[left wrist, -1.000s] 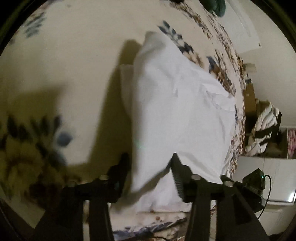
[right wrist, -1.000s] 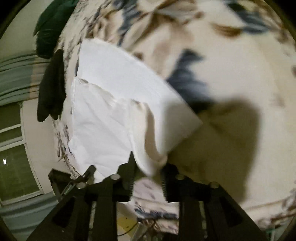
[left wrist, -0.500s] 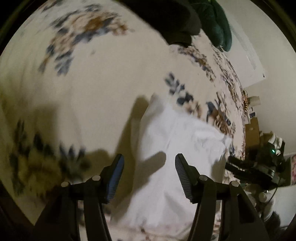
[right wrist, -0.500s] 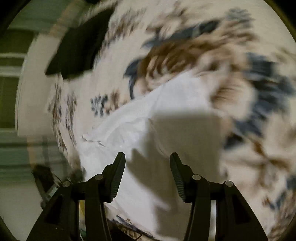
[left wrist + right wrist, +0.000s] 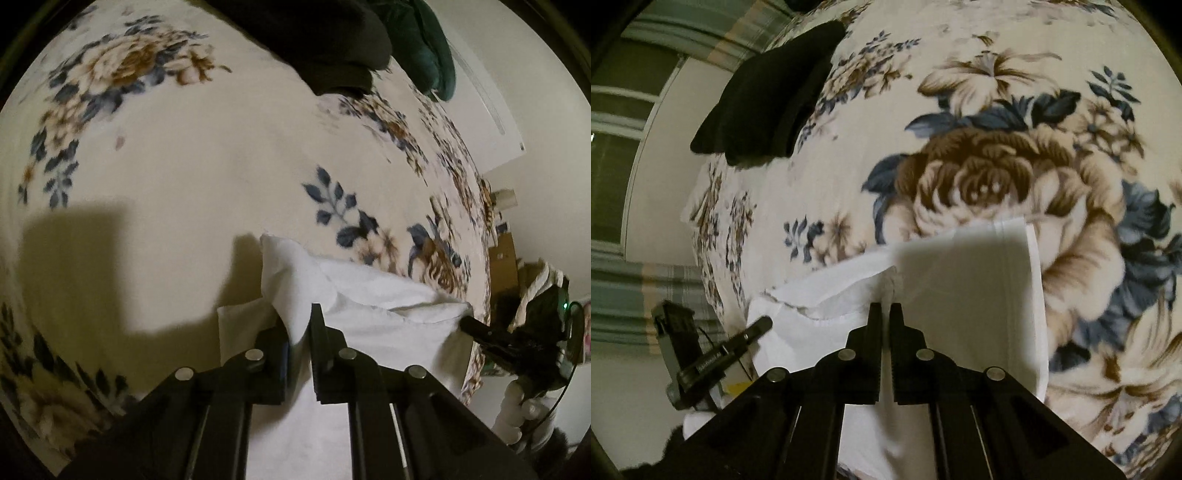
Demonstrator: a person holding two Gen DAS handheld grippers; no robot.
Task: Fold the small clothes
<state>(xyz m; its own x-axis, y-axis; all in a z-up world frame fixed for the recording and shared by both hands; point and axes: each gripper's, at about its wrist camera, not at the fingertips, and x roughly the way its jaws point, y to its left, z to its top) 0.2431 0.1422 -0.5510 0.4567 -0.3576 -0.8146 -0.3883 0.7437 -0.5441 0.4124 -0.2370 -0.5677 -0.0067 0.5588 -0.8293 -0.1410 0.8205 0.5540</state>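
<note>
You clamped both the left gripper (image 5: 300, 321) and right gripper (image 5: 885, 314) on the white garment (image 5: 964, 295), its length running between them

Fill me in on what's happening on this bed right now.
A person is folding a white garment on a floral blanket with a handheld gripper in each hand. The left gripper is shut on a bunched fold near one edge; the right gripper is shut on a raised pinch of the same cloth. A black garment and a dark green garment lie farther off, untouched.
</note>
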